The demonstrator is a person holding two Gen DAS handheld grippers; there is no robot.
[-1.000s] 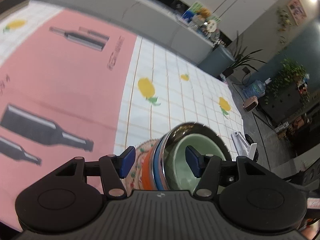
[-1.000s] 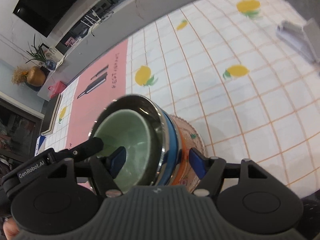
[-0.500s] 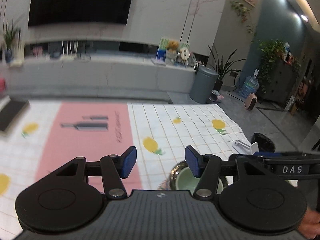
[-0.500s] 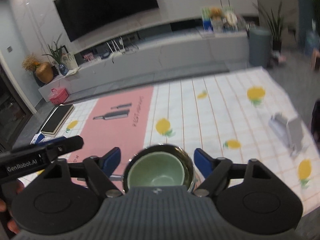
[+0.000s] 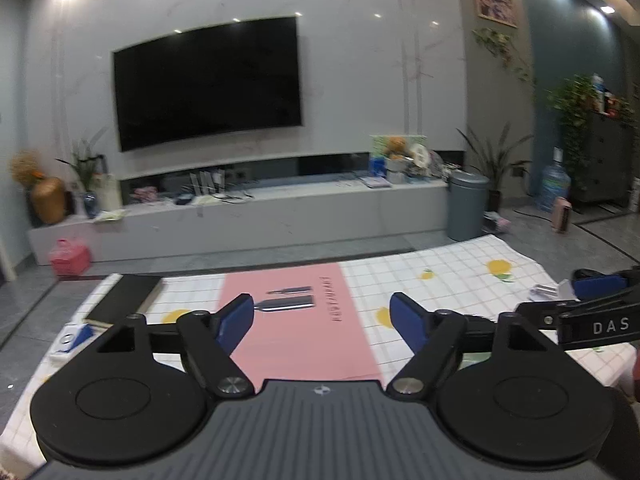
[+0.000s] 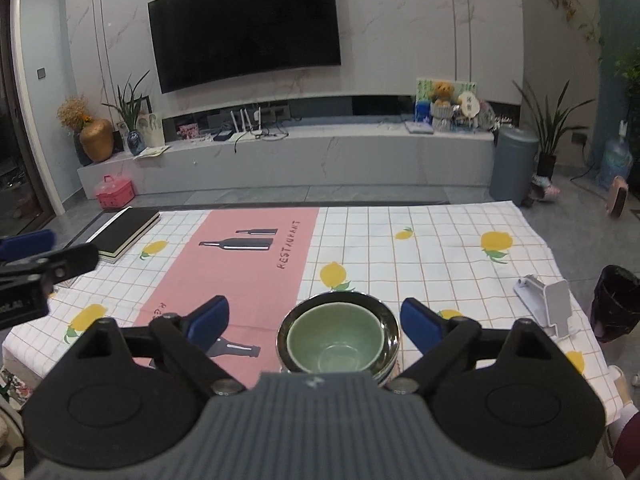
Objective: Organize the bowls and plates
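We logged the TV (image 6: 244, 20) on the far wall as the largest item, above a long grey console (image 6: 288, 160). Nearer lay the cloth (image 6: 440, 256), white-checked with lemons and a pink panel (image 6: 248, 264) printed with bottles. A black book (image 6: 124, 230) sat at the cloth's far left corner, and a white stand (image 6: 548, 304) near its right edge.

The bowl stack stood on the cloth just right of the pink panel: a steel bowl (image 6: 390, 322) with a green bowl (image 6: 334, 340) nested inside it. What lay beneath the steel bowl we could not make out.

The right gripper (image 6: 314, 320) hung above the stack, its jaws wide and opening further; the bowls showed between the blue pads (image 6: 210, 316) but were not touched. The left gripper (image 5: 322, 322) was likewise wide and opening, with nothing between its pads, only pink panel behind.
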